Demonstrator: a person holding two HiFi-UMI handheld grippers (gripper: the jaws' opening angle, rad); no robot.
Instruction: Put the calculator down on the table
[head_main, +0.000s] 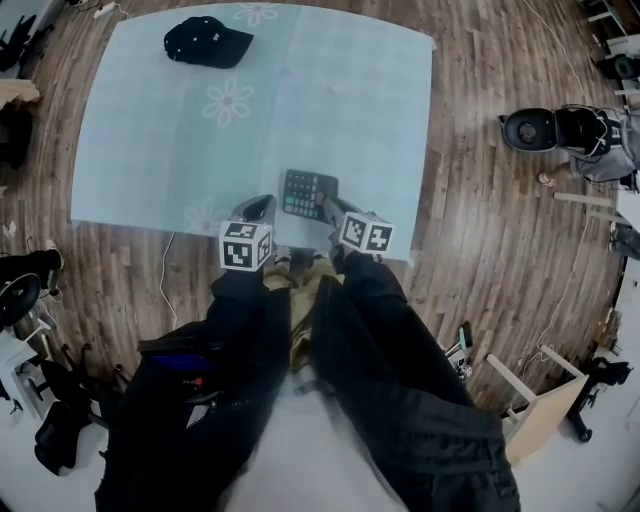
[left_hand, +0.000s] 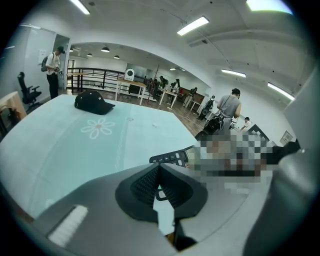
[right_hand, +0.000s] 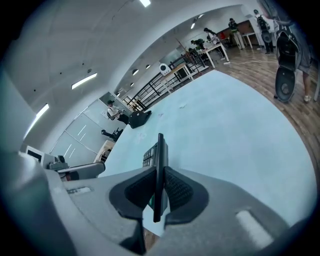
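The dark calculator (head_main: 308, 193) with rows of grey keys is over the near edge of the pale blue table (head_main: 150, 150). My right gripper (head_main: 329, 209) is shut on its near end. In the right gripper view the calculator (right_hand: 159, 150) stands edge-on between the two pads, keys facing left; I cannot tell whether it touches the cloth. My left gripper (head_main: 262, 208) hovers just left of it, jaws shut with nothing between them. In the left gripper view, the calculator (left_hand: 172, 158) shows beyond the left gripper (left_hand: 159, 169), to the right.
A black cap (head_main: 207, 41) lies at the table's far left corner. The cloth has printed flowers (head_main: 229, 101). Wood floor surrounds the table, with a black helmet-like object (head_main: 530, 128) to the right. People stand and sit at desks far back in the room.
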